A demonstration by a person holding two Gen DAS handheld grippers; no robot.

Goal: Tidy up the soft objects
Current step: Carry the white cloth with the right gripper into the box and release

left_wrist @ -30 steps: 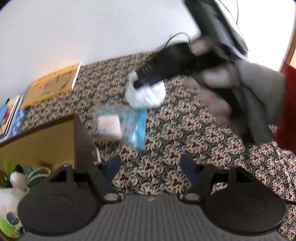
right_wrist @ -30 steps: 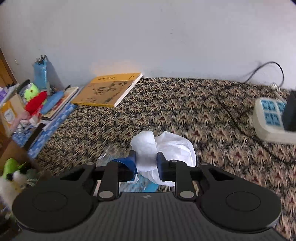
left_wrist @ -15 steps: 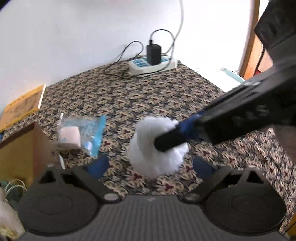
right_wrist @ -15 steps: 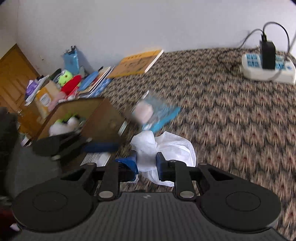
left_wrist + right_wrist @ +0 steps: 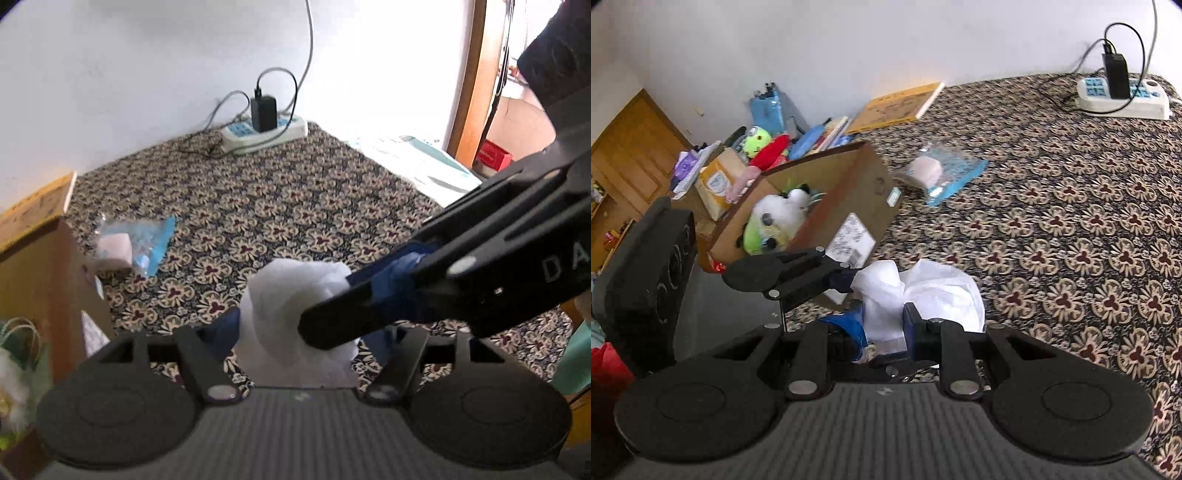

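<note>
Left wrist view: the left gripper (image 5: 301, 343) points down at the patterned bedspread (image 5: 314, 206), its jaws closing around the white plastic bag (image 5: 288, 295) that sits between them; whether its pads press the bag cannot be told. The right gripper (image 5: 325, 328) reaches in from the right, slanting downward, clamped on that bag. Left of the bag stands a cardboard box (image 5: 40, 266); beyond the bag lies a blue-edged pouch (image 5: 136, 240).

Right wrist view: the right gripper (image 5: 884, 325) angles down, its 2 jaws pinched shut on the white plastic bag (image 5: 934, 291). The left gripper (image 5: 846, 277) comes from the left, touching the bag's left side. The cardboard box (image 5: 857, 184), behind-left of the bag, holds plush toys (image 5: 775, 221)
</note>
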